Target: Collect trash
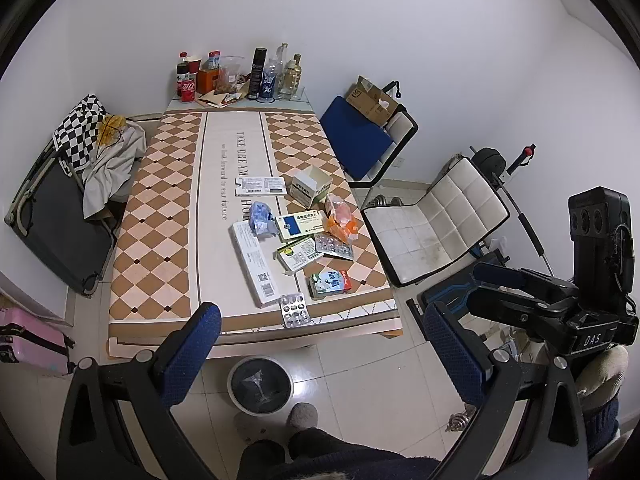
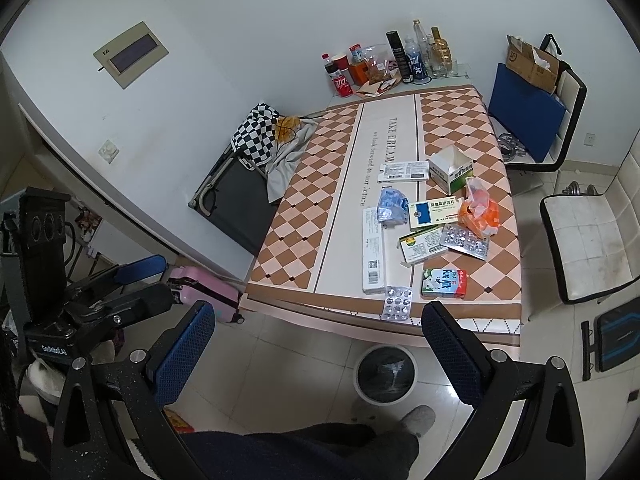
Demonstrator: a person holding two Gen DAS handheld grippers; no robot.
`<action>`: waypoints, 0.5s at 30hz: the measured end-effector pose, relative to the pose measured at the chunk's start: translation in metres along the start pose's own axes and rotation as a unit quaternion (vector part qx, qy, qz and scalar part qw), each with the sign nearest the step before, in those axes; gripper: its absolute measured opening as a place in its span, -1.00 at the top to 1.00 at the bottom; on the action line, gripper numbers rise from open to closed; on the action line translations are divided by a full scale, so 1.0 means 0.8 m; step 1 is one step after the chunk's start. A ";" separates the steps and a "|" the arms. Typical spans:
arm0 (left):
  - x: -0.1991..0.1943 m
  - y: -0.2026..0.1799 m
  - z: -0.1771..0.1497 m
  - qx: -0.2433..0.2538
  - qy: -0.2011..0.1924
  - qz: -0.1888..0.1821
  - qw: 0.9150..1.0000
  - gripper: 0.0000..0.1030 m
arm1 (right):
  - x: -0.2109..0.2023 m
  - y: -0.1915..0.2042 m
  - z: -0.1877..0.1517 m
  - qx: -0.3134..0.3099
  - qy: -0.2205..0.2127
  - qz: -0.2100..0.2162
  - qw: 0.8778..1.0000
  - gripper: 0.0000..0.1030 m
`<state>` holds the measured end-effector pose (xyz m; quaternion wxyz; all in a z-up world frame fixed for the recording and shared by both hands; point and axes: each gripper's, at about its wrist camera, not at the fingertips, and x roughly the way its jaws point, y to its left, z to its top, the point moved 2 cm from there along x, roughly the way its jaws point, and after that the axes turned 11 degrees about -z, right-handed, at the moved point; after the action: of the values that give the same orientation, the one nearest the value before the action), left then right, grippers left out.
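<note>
Trash lies in a heap on the checked table (image 1: 160, 240): a long white box (image 1: 254, 262), a silver blister pack (image 1: 295, 310) at the near edge, a milk carton (image 1: 330, 283), green-and-white medicine boxes (image 1: 300, 254), an orange wrapper (image 1: 342, 226) and a blue wrapper (image 1: 260, 218). A round bin (image 1: 260, 386) with a dark liner stands on the floor below the table's near edge. My left gripper (image 1: 320, 344) is open and empty, above the floor before the table. My right gripper (image 2: 318, 344) is open and empty too, and shows at the right in the left wrist view (image 1: 520, 280).
Bottles and cans (image 1: 240, 74) stand at the table's far end. A white chair (image 1: 436, 220) and a blue-cushioned chair (image 1: 360, 136) are to the right, a folding cot (image 1: 60, 216) with clothes to the left. A pink suitcase (image 2: 204, 292) is on the floor.
</note>
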<state>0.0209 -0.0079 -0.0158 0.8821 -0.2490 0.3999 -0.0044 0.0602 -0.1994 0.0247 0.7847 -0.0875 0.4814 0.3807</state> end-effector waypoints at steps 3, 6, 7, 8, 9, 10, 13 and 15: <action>0.000 0.000 0.001 0.000 0.000 0.000 1.000 -1.00 | -0.001 0.001 0.002 0.000 0.000 0.000 1.000 -1.00; 0.001 -0.002 0.003 0.001 0.000 0.001 1.000 -1.00 | -0.002 0.001 0.003 0.000 0.000 -0.001 1.000 -1.00; 0.003 -0.002 0.004 0.001 0.000 0.000 1.000 -1.00 | -0.002 0.001 0.004 0.000 0.001 0.000 1.000 -1.00; 0.001 -0.002 0.003 0.001 0.000 0.000 1.000 -1.00 | -0.003 0.001 0.004 0.000 0.001 -0.001 1.000 -1.00; 0.003 -0.003 0.003 0.000 0.000 0.000 1.000 -1.00 | -0.003 0.001 0.003 0.000 0.000 -0.001 1.000 -1.00; 0.001 -0.002 0.002 0.001 0.000 0.000 1.000 -1.00 | -0.002 0.001 0.004 0.000 0.000 -0.001 1.000 -1.00; 0.003 -0.003 0.002 0.002 0.000 0.000 1.000 -1.00 | -0.002 0.001 0.004 0.000 0.000 -0.001 1.000 -1.00; 0.003 -0.003 0.002 0.002 0.000 0.000 1.000 -1.00 | -0.003 0.000 0.004 0.000 0.000 -0.001 1.000 -1.00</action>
<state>0.0238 -0.0098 -0.0154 0.8825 -0.2476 0.3999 -0.0052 0.0618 -0.1984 0.0283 0.7851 -0.0877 0.4811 0.3801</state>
